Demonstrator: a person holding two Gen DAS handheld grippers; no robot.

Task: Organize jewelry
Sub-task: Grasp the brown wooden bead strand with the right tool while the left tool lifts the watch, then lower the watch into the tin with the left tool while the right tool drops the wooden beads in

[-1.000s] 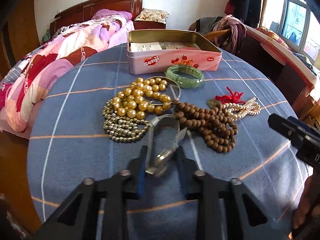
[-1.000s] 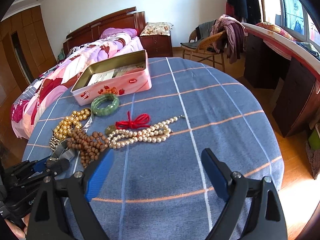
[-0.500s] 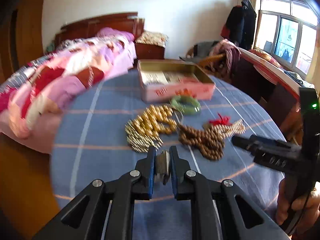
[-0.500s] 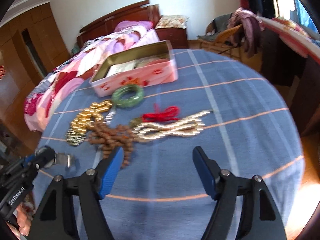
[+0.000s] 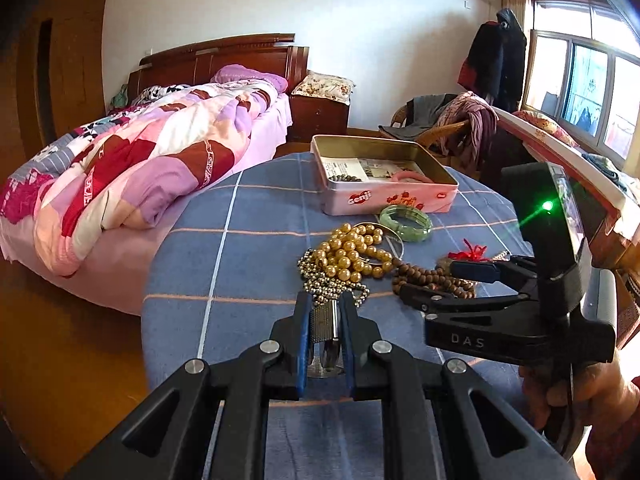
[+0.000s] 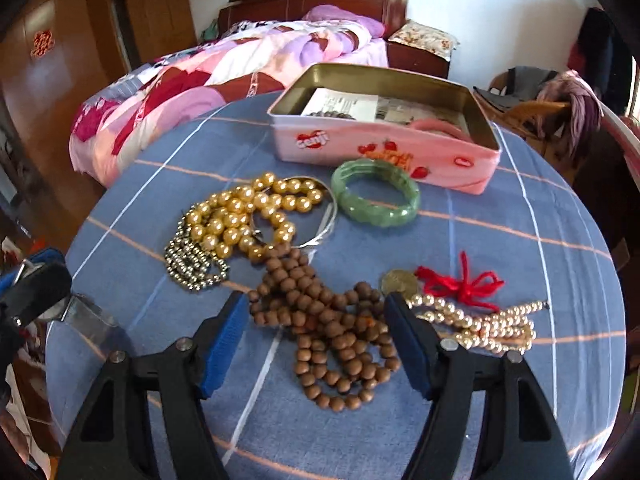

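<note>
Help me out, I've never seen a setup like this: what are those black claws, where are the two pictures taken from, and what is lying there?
A person holds two hand grippers, each with a camera looking along its fingers. The left gripper is shut on a silver mesh watch band. The right gripper is open above the brown wooden beads. On the blue table also lie gold beads, a green bangle, a pearl strand with red string, and an open pink tin.

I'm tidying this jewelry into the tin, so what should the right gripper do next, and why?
Probably lower and close the right gripper: its jaws are open on either side of the brown wooden beads, while the left gripper already holds a silver mesh bracelet.
</note>
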